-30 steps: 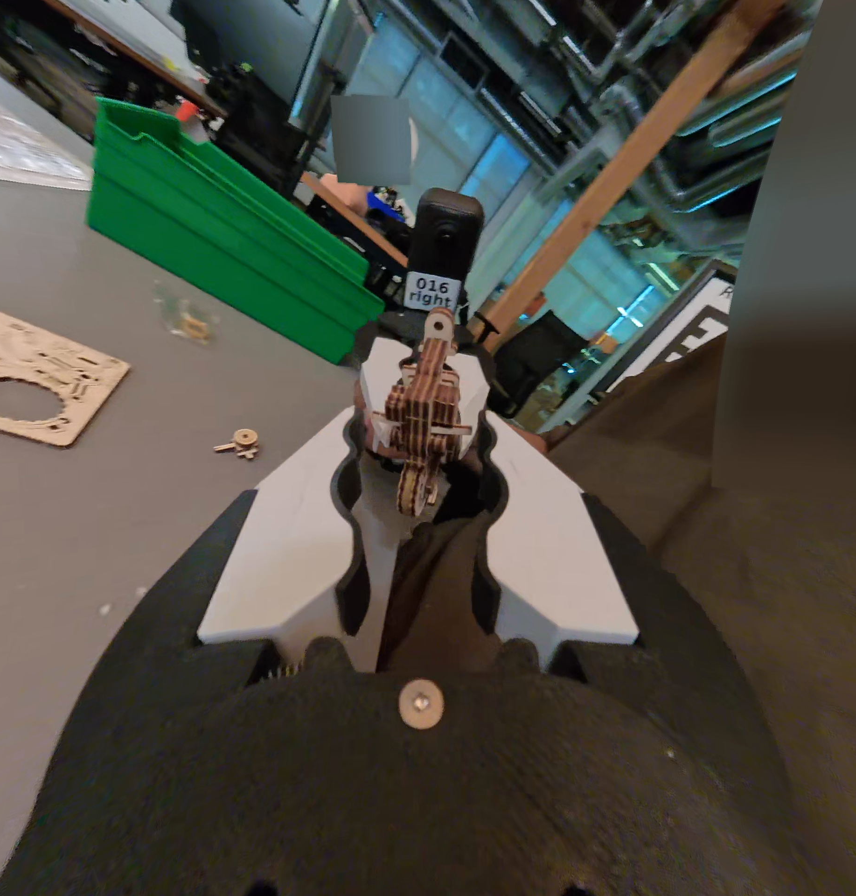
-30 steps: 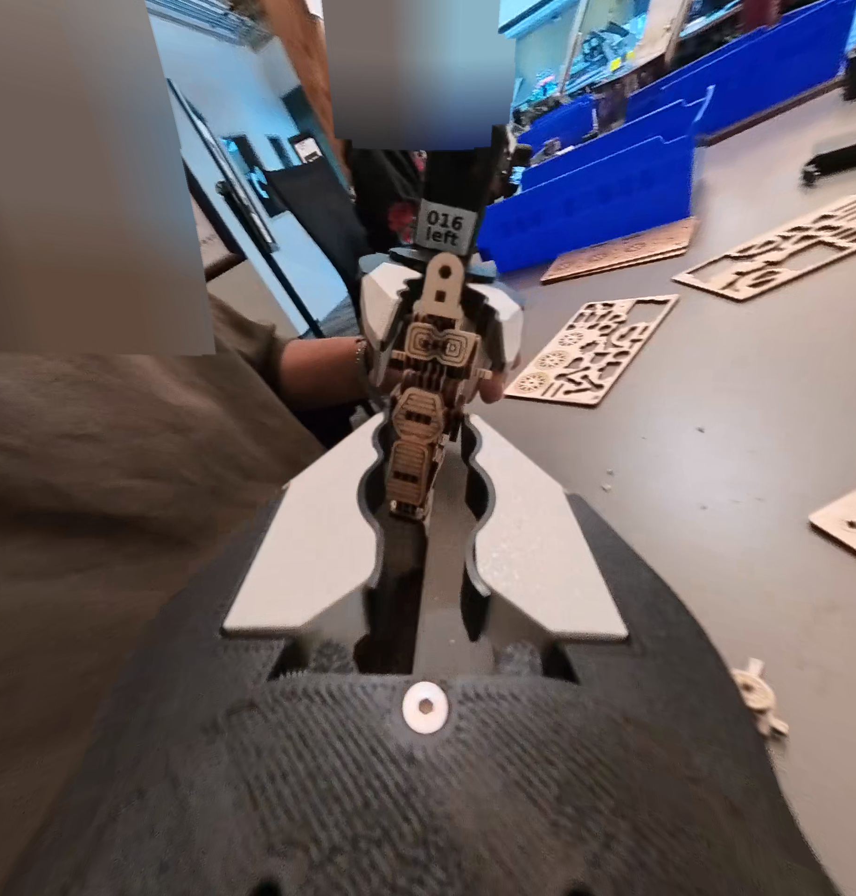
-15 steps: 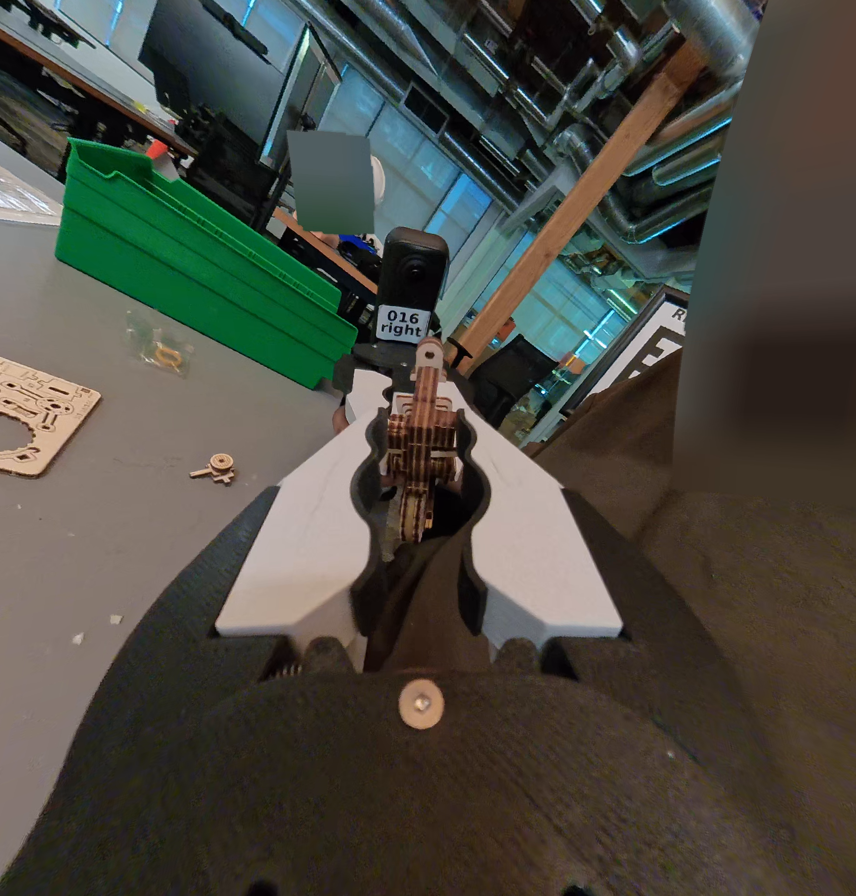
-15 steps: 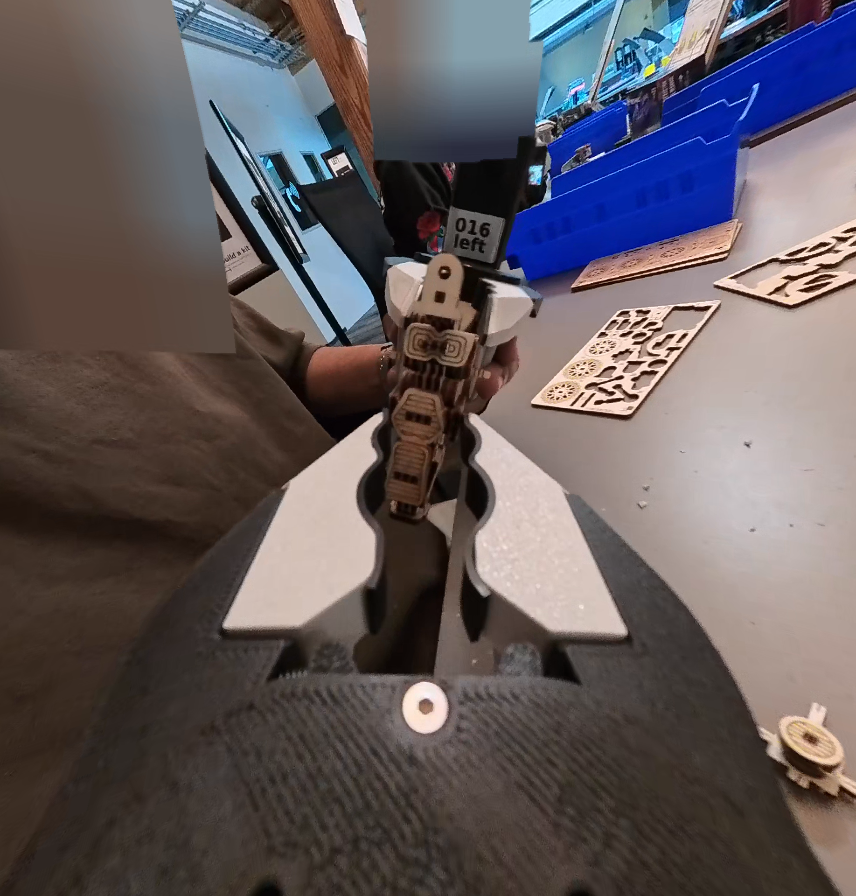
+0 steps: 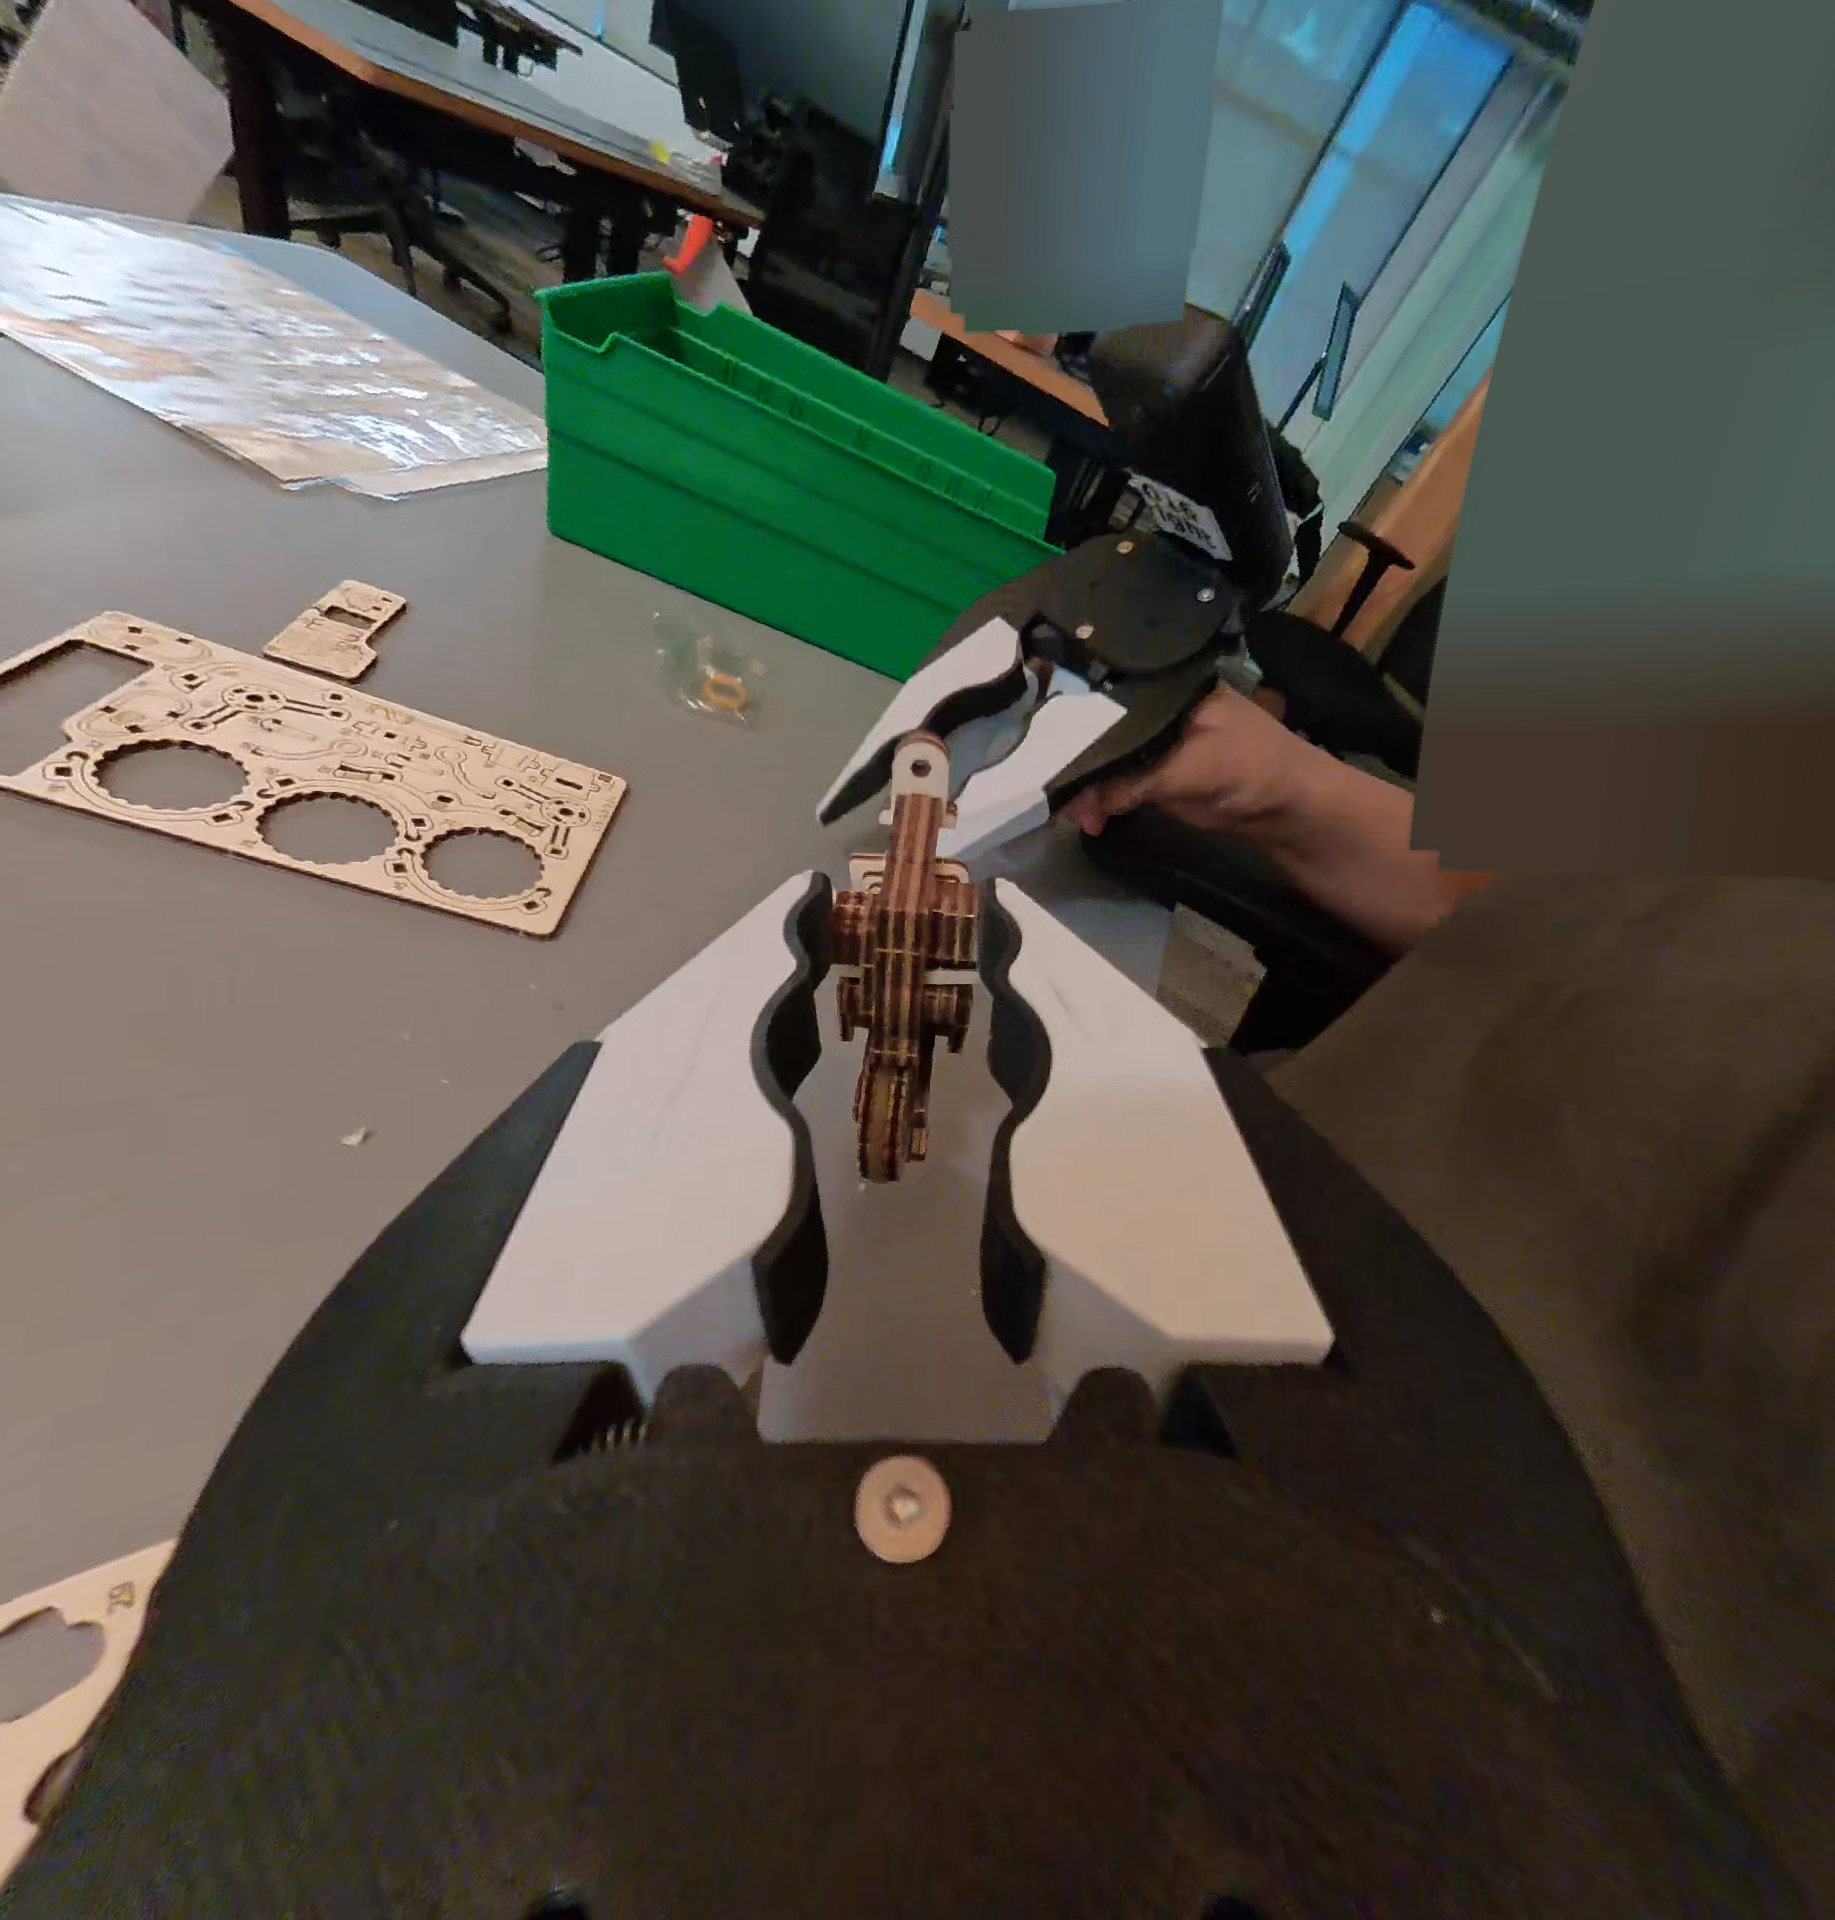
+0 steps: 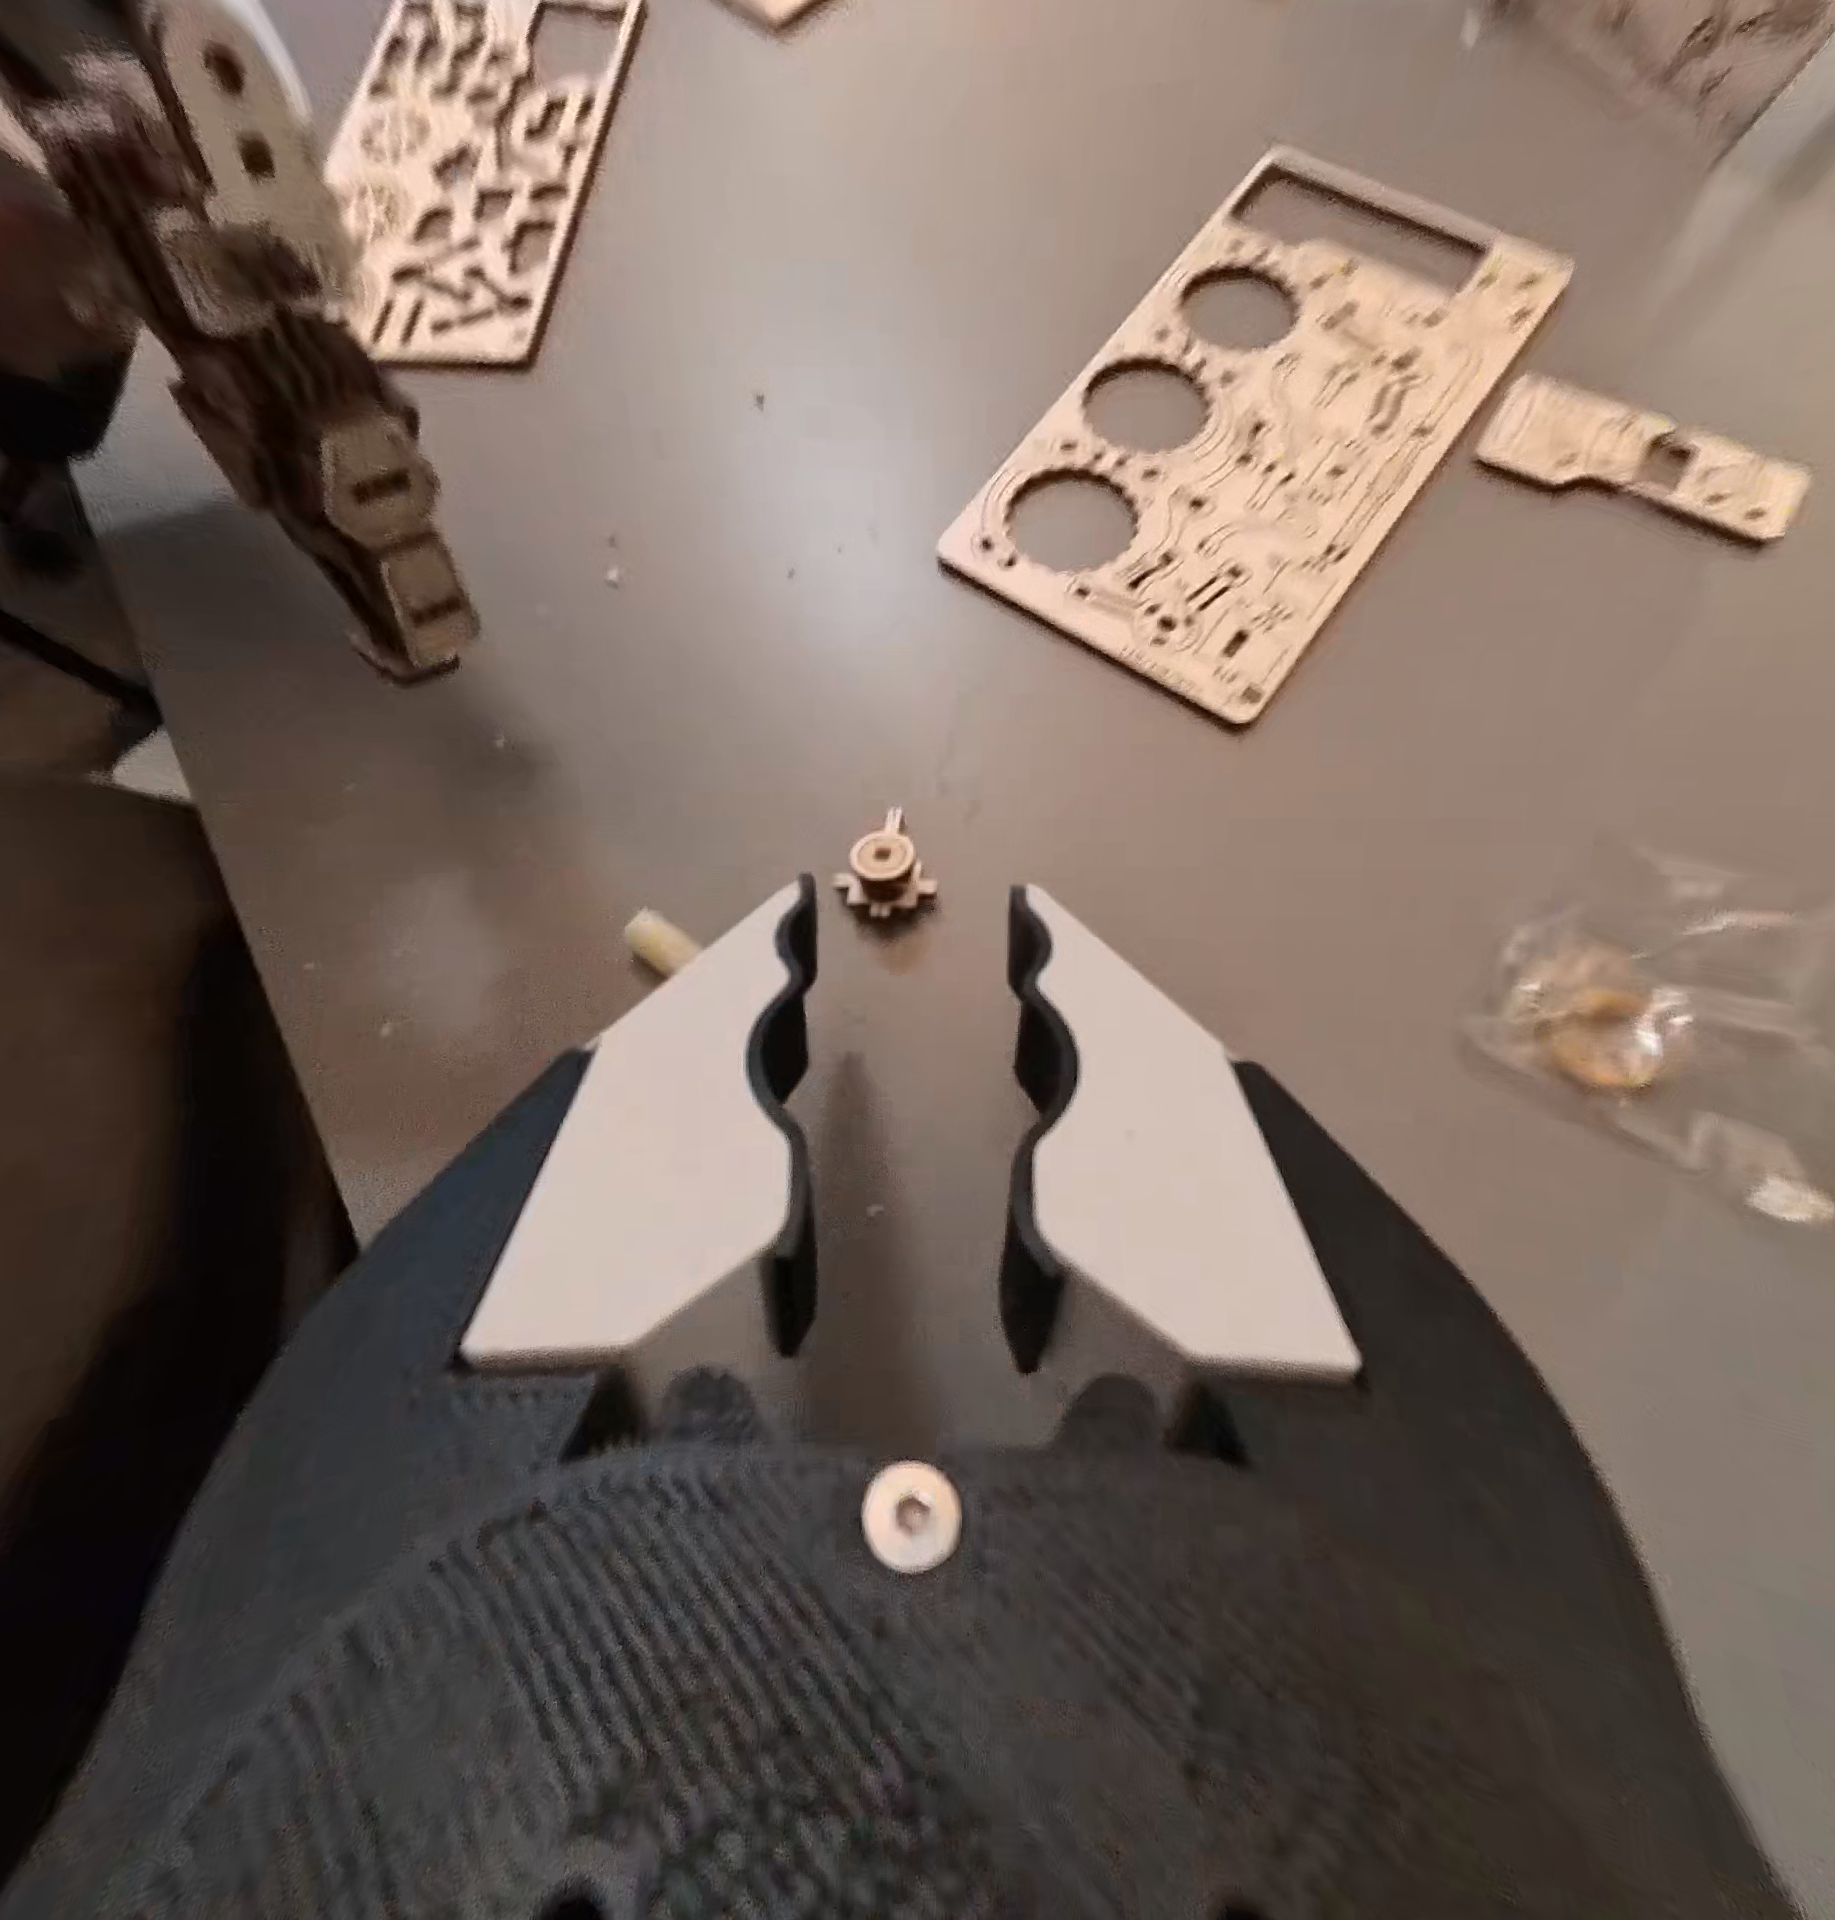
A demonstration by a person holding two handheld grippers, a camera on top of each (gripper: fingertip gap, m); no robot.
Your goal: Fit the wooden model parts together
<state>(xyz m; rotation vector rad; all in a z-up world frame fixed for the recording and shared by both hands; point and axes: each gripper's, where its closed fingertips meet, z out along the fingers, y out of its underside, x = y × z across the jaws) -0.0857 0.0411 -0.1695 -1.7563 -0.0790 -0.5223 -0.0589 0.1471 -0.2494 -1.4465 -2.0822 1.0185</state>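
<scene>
My left gripper [image 5: 905, 914] is shut on the wooden model [image 5: 905, 987], a layered brown assembly held upright above the grey table [image 5: 269, 1091]. The model also shows blurred at the upper left of the right wrist view [image 6: 300, 395]. My right gripper [image 6: 911, 904] is open and empty, pointing down at the table. A small wooden gear part [image 6: 885, 871] lies on the table just ahead of its fingertips, between them. In the left wrist view the right gripper [image 5: 944, 774] sits just behind the model's top, jaws apart.
A punched wooden sheet with three round holes [image 6: 1256, 468] [image 5: 300, 758] lies beside a small offcut [image 6: 1640, 473]. Another sheet [image 6: 477, 177] lies farther off. A plastic bag of small parts [image 6: 1619, 1039], a cream peg [image 6: 658, 935] and a green bin [image 5: 788, 488] are nearby. Spacing between my two grippers at the tips: around 15 cm.
My right gripper has let go of the model, opened, and swung down over the small gear part on the table. My left gripper still holds the model.
</scene>
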